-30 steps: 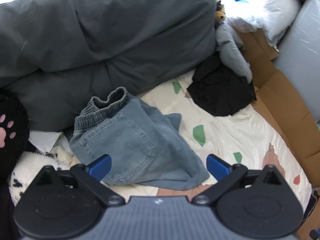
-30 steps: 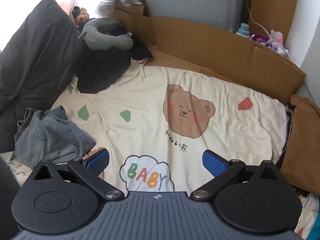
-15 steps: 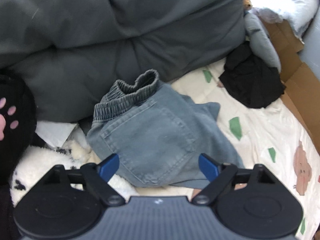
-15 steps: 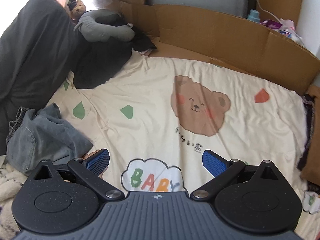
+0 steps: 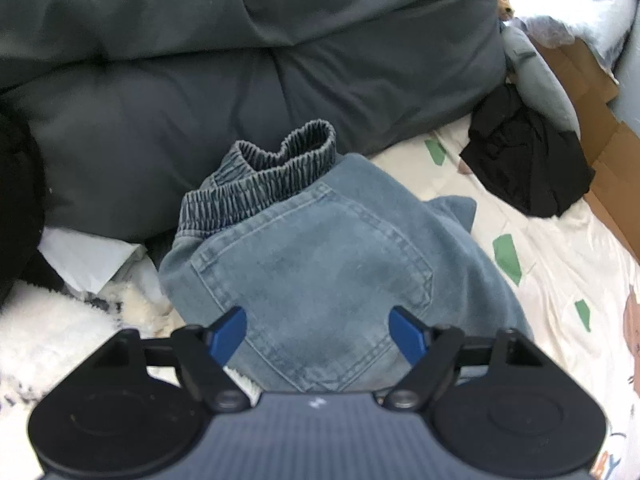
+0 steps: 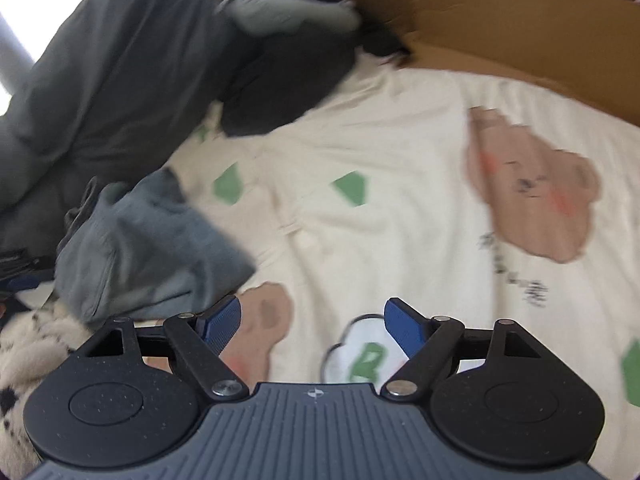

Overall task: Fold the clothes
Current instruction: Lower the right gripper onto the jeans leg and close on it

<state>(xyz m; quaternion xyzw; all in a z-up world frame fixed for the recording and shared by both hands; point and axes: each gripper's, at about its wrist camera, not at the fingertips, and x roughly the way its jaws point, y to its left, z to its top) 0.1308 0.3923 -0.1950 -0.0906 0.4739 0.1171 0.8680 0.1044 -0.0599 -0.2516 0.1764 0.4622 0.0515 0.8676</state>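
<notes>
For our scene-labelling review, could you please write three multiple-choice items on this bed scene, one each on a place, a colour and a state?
1. Where do the jeans lie?
A. against the dark grey duvet
B. on the cardboard
C. on top of the black garment

2. What colour are the small angular patches printed on the cream sheet?
A. red
B. green
C. purple

3. How is the left gripper?
A. shut on the waistband
B. shut and empty
C. open over the jeans

Answers:
1 A, the elastic waistband butts against the duvet.
2 B, both views show green patches.
3 C, its jaws, which have just been closing, stand apart and press on nothing.
</notes>
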